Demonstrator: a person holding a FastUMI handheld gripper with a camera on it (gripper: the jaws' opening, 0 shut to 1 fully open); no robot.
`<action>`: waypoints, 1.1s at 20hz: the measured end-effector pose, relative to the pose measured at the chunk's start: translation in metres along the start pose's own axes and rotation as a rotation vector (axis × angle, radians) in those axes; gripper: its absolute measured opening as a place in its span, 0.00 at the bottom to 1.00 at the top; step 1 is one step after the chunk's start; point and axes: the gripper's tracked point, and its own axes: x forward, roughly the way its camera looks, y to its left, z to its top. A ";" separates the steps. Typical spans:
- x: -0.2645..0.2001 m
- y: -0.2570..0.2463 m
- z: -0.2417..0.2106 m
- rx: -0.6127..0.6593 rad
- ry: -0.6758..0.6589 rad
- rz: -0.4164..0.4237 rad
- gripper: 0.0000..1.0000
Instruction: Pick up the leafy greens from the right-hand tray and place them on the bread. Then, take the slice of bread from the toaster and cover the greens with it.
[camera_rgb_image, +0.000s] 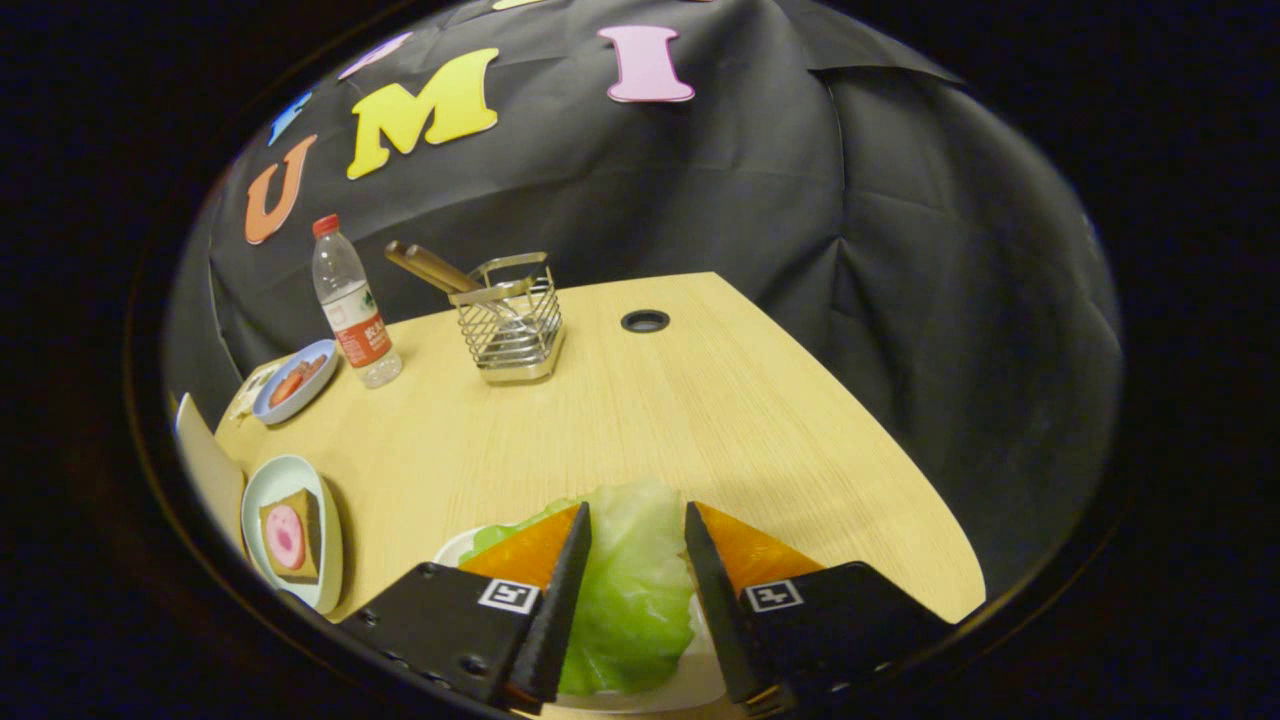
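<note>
While the gripper (637, 540) hangs with fingers spread, pale crinkly leafy greens (630, 590) lie between them on a white tray (455, 547) at the wooden table's (700, 420) near edge, neither finger clearly pressing. Bottle (352, 305) label is unreadable. Bread (290, 535) sits on a plate (325, 555) at the left edge; a wire toaster (510, 325) stands toward the far edge.

Gripper (638, 535) fingers spread apart, leafy greens (625, 590) filling the gap between them, on a white tray (462, 545). Ahead of the fingers, bare table (700, 420) runs wide open to the far edge, cable hole (645, 321) flush. Obstacles far left: wire toaster rack (510, 320) with handles sticking out, water bottle (350, 300), small bowl (295, 380). Near left: plate with bread (290, 535), open lane between it and the tray.
</note>
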 end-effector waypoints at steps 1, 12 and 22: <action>0.002 0.000 -0.001 -0.009 0.006 -0.004 0.55; -0.040 0.009 0.010 -0.023 -0.050 -0.061 0.01; -0.137 0.069 0.042 -0.112 -0.193 -0.062 0.00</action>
